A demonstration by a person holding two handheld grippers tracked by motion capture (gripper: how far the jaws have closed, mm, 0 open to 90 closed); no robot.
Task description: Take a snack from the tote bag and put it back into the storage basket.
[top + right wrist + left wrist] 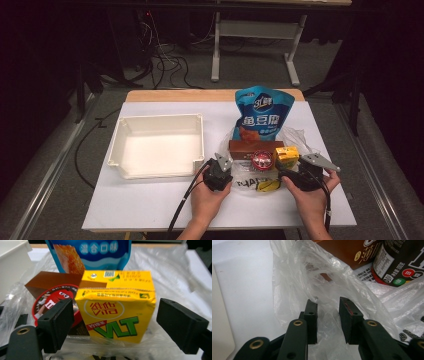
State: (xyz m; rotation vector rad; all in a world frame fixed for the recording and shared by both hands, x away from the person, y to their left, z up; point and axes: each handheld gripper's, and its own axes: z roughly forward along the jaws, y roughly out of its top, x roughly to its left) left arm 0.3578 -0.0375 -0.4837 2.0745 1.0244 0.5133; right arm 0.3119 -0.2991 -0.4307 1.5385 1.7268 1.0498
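- Left gripper view: left claw (328,315) narrow, pinching the clear plastic bag (312,280).
- Right gripper view: right claw (113,325) wide, pads clear of the yellow carton (116,307); white tray (157,145) at nine o'clock in the high view.

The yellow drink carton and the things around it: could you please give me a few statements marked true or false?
1. The yellow drink carton stands between the right tongs' open jaws, untouched. True.
2. The left tongs close on clear plastic bag film. True.
3. The white tray holds the blue snack pouch. False: the blue snack pouch stands right of the tray, behind the brown box.
4. The red-lidded candy tub lies outside the bag. False: it sits on it.
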